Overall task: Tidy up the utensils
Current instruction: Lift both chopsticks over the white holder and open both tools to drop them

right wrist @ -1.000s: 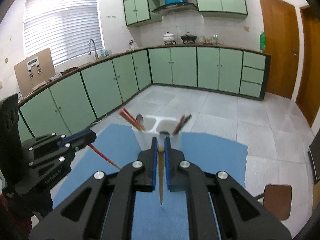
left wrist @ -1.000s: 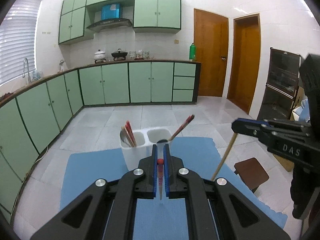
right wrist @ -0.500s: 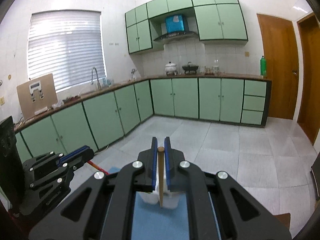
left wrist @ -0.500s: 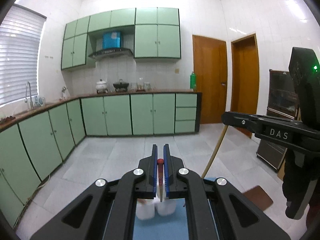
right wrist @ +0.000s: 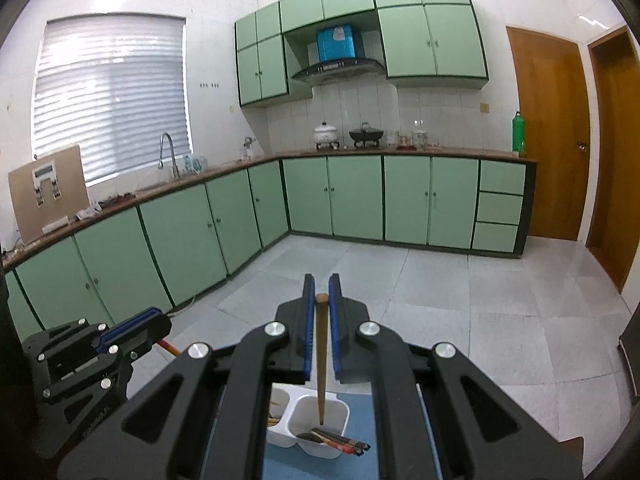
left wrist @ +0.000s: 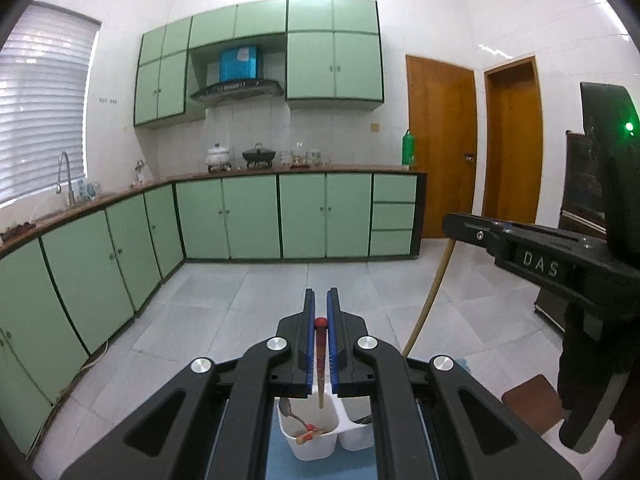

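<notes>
My left gripper (left wrist: 320,304) is shut on a red-tipped chopstick (left wrist: 320,356) that hangs point down over the left cup of a white two-cup holder (left wrist: 316,436). That cup holds a spoon and red-ended chopsticks. My right gripper (right wrist: 321,292) is shut on a plain wooden chopstick (right wrist: 321,356), point down over the holder's right cup (right wrist: 320,428), which holds dark chopsticks. Each gripper shows in the other's view: the right one (left wrist: 520,248), the left one (right wrist: 132,328).
The holder stands on a blue mat (right wrist: 360,416) far below both grippers. A brown stool (left wrist: 532,404) stands on the tiled floor at the right. Green cabinets (left wrist: 280,216) and two wooden doors (left wrist: 440,148) line the far walls.
Both grippers have risen and tilted up with their chopsticks. The holder has dropped from mid-frame to the bottom edge, and each chopstick tip now hangs above a cup.
</notes>
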The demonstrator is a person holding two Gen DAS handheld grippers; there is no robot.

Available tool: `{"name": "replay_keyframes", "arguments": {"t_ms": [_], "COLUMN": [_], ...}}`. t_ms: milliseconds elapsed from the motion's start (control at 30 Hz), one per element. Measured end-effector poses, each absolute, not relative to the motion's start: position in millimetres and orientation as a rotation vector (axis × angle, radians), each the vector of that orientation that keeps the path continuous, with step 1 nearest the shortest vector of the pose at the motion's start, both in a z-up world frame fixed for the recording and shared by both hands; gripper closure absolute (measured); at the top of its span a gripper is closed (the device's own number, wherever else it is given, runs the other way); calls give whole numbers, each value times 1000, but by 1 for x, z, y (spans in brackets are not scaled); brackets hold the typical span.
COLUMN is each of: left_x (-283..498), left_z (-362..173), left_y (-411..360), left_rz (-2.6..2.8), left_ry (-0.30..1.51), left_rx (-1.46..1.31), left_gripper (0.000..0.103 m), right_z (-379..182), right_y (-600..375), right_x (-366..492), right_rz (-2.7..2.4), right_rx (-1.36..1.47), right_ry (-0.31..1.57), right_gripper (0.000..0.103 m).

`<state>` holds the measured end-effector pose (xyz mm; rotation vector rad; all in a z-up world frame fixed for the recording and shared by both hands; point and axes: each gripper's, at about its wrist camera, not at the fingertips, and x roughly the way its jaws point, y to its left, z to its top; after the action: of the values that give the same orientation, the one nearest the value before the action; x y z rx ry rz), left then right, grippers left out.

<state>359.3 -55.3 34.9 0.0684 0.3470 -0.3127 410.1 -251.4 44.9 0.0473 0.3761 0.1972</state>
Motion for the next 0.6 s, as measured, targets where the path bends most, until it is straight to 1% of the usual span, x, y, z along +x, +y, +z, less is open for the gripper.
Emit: {"name": "replay_keyframes", "arguments": {"t_ms": [300,500,600], "left_x": [401,415,419], "left_z": [-9,-28,-36], "left_y": [-51,-52,-53], "left_rz": [-312,-295,-290], "left_ry": [475,524,552], "left_rx": [46,61,68], "left_gripper": [97,97,97], "right_z": [-14,-45,-57], "right_y": [-243,-239,-239], "right_x": [442,451,454], "right_rz": [192,178,184], "right_rx": [56,47,58], "right_ry": [507,583,625], "right_gripper": [97,97,93]}}
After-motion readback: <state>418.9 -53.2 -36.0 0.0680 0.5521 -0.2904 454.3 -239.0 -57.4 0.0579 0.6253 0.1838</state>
